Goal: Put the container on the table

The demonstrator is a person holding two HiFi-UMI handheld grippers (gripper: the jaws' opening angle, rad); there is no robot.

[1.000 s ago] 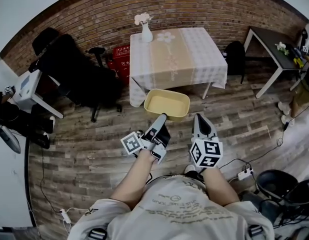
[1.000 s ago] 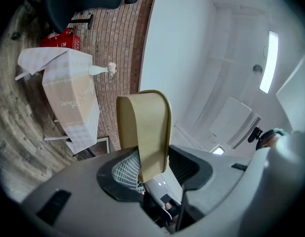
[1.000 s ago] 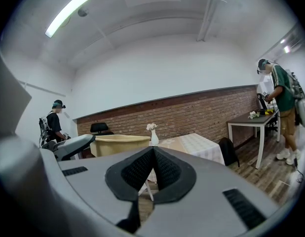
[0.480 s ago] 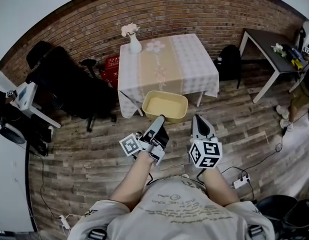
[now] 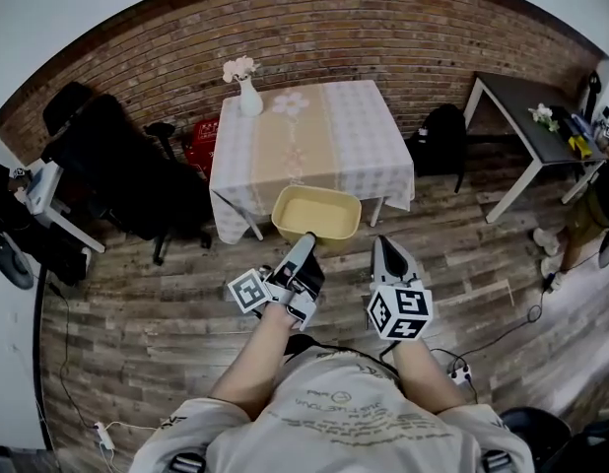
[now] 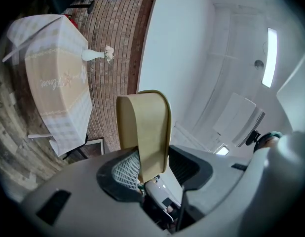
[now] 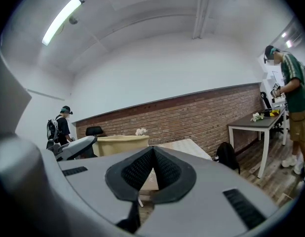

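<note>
A pale yellow plastic container (image 5: 316, 215) hangs in the air above the wooden floor, just in front of the table (image 5: 369, 126) with the checked cloth. My left gripper (image 5: 306, 241) is shut on its near rim. In the left gripper view the rim (image 6: 145, 127) stands up between the jaws, with the table (image 6: 54, 73) beyond it at the left. My right gripper (image 5: 384, 248) is beside the container on the right, shut with nothing in it. In the right gripper view its pads meet at the tips (image 7: 152, 153), and the container (image 7: 120, 144) shows to the left.
A white vase with flowers (image 5: 247, 95) stands on the table's far left corner. A black office chair (image 5: 127, 180) and a red crate (image 5: 201, 138) are left of the table. A black backpack (image 5: 440, 134) and a dark desk (image 5: 526, 116) are to the right. Cables (image 5: 482, 338) lie on the floor.
The table has come nearer and shifted left in the head view as the person walks toward it. Both grippers and the container keep their places relative to the body.
</note>
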